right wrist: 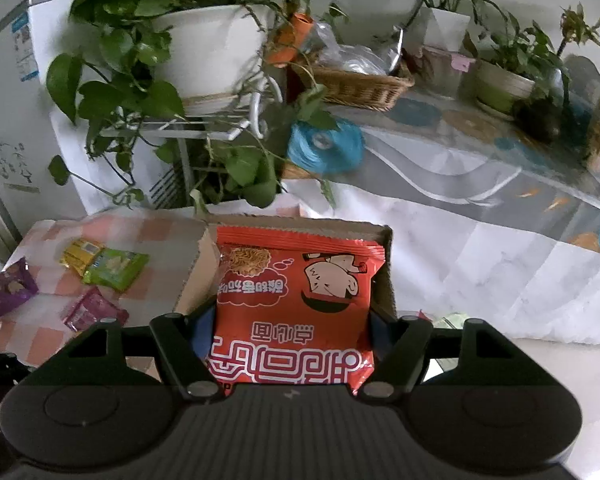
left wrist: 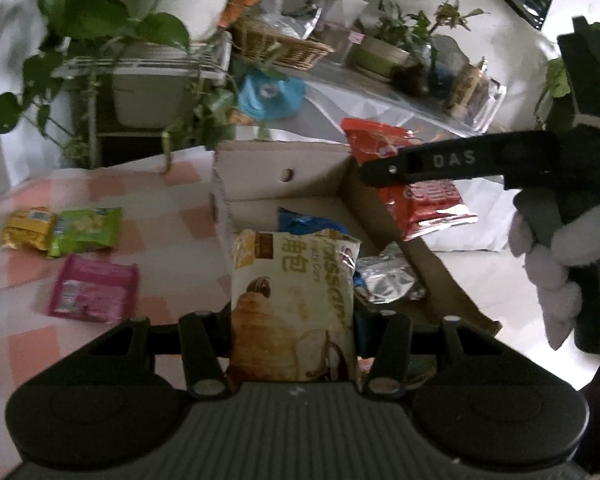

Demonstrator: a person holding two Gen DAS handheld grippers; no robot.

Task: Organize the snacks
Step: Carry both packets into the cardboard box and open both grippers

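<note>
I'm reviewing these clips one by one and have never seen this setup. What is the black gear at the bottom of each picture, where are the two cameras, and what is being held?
There is no robot here: a person holds a two-finger gripper in each hand, and each carries a wide-angle camera looking forward along its fingers. The black gear is the gripper itself.

The left wrist view shows the left gripper clamped on a croissant packet, over an open cardboard box holding other packets. The right gripper also appears there, in a gloved hand.

The right wrist view shows that gripper clamped on a red noodle packet over the same box.

On the checked tablecloth lie yellow, green and pink packets, and a purple one.
</note>
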